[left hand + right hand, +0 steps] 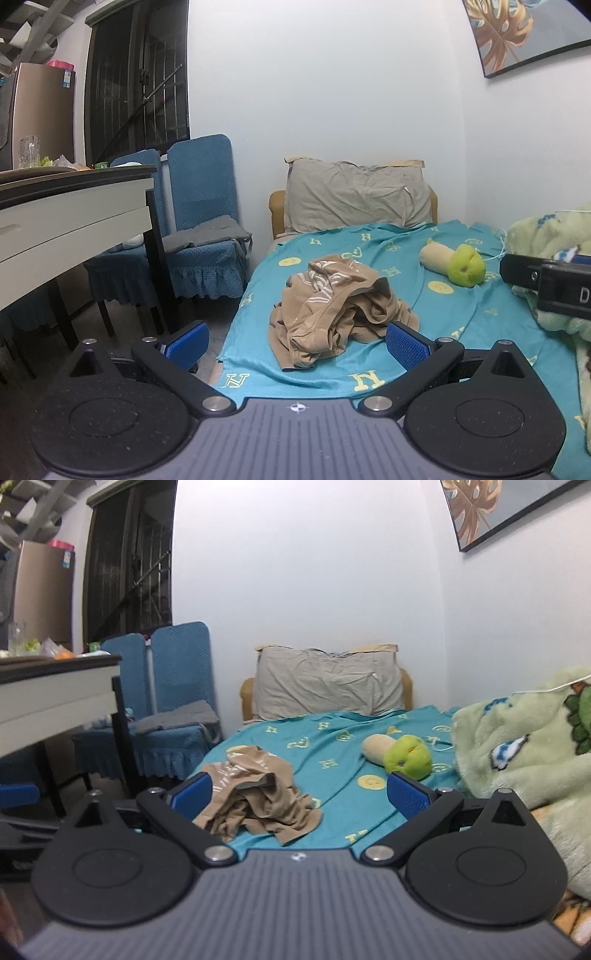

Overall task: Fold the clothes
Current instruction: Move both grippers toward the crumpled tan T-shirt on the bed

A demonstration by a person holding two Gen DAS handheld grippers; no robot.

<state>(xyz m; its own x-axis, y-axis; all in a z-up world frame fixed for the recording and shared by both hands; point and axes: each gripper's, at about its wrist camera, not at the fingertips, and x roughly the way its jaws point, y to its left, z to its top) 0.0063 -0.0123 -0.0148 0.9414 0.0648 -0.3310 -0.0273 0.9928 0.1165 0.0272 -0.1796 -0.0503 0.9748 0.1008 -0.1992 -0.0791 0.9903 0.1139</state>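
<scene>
A crumpled tan garment [332,310] with a pale print lies in a heap on the teal bed sheet [461,325]. In the right wrist view the garment [255,797] lies low and left of centre. My left gripper [295,343] is open and empty, held short of the garment's near edge. My right gripper [299,797] is open and empty, also short of the garment, which sits toward its left finger. The right gripper's body [546,284] shows at the right edge of the left wrist view.
A grey pillow [354,199] leans at the bed's head. A green and cream plush toy [458,266] lies on the sheet. A pale green blanket [517,746] is bunched on the right. A white table [74,221] and blue-covered chairs [207,236] stand left of the bed.
</scene>
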